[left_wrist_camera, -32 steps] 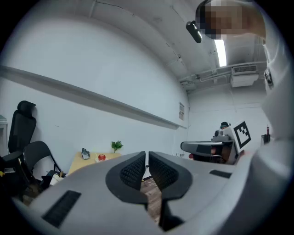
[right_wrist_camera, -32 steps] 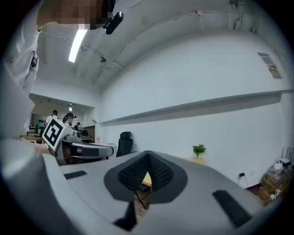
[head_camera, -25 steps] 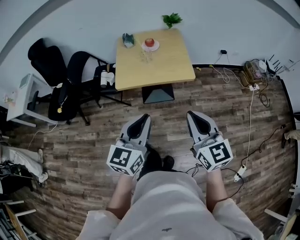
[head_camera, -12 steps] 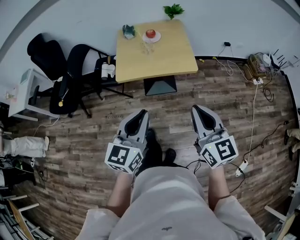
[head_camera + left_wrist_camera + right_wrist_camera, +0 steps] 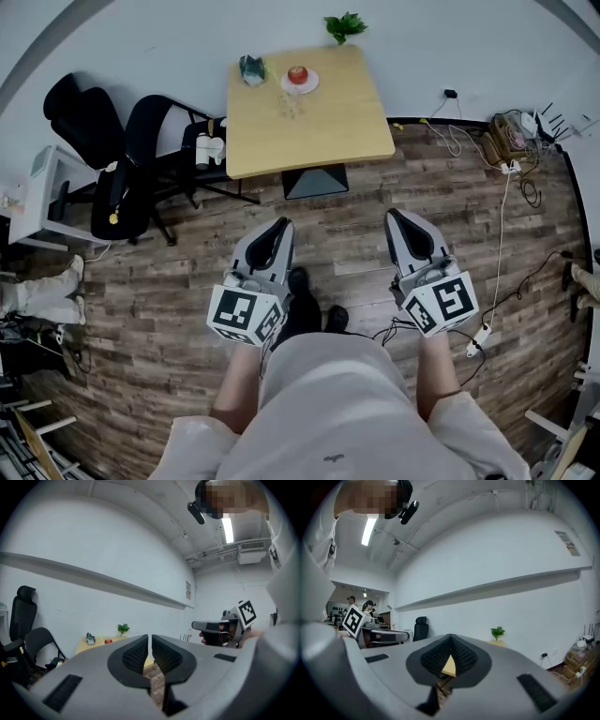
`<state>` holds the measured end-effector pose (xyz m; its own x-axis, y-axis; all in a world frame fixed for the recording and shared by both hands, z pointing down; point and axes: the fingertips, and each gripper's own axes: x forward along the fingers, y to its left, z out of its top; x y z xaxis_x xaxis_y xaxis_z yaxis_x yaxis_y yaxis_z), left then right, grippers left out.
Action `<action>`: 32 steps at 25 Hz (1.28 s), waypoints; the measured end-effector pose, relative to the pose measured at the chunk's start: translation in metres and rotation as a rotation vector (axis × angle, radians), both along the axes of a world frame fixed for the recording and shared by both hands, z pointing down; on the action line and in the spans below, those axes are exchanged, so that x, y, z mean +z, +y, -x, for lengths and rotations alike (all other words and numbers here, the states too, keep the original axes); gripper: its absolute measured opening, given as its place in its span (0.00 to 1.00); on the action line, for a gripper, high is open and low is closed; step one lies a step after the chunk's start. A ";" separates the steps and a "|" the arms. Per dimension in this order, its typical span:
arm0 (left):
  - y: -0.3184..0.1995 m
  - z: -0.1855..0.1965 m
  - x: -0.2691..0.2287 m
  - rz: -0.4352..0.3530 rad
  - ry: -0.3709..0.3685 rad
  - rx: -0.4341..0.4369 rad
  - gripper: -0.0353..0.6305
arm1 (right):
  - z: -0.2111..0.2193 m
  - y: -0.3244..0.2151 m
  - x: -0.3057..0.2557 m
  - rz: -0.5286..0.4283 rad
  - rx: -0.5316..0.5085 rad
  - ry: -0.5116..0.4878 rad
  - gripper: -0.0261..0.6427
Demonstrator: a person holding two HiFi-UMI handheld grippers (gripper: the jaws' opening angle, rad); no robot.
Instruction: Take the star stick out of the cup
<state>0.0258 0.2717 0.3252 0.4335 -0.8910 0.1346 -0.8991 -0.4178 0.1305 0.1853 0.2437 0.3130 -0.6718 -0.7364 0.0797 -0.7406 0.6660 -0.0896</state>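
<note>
Well away from both grippers, the clear cup (image 5: pixel 293 107) stands on the far counter (image 5: pixel 328 131), just near of the apple (image 5: pixel 298 75); its star stick is too small to make out. The left gripper (image 5: pixel 279 226) has its fingers (image 5: pixel 133 656) closed to a hairline slit and holds nothing. The right gripper (image 5: pixel 396 217) has its fingers (image 5: pixel 462 656) closed on nothing. Both hang over the wood floor (image 5: pixel 487 272).

Light wood table (image 5: pixel 328 131) stands far centre on dark plank floor (image 5: pixel 356 244). On the table's far part: white plate (image 5: pixel 311 87) with red apple (image 5: pixel 298 75), grey-green object (image 5: pixel 251 69) left of it, clear cup (image 5: pixel 292 107) just near of the plate. Green plant (image 5: pixel 344 25) at far right edge.
</note>
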 end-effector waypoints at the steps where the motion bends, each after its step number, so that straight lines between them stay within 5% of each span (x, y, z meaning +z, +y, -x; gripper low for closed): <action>1: -0.006 0.003 -0.001 -0.003 0.002 0.002 0.09 | 0.002 -0.006 -0.002 -0.003 0.003 0.000 0.04; 19: -0.126 0.072 0.000 0.000 0.015 0.067 0.09 | 0.065 -0.115 -0.009 -0.008 0.060 0.031 0.07; 32: -0.166 0.116 0.020 0.024 0.043 0.124 0.17 | 0.120 -0.138 0.003 0.027 0.086 0.066 0.13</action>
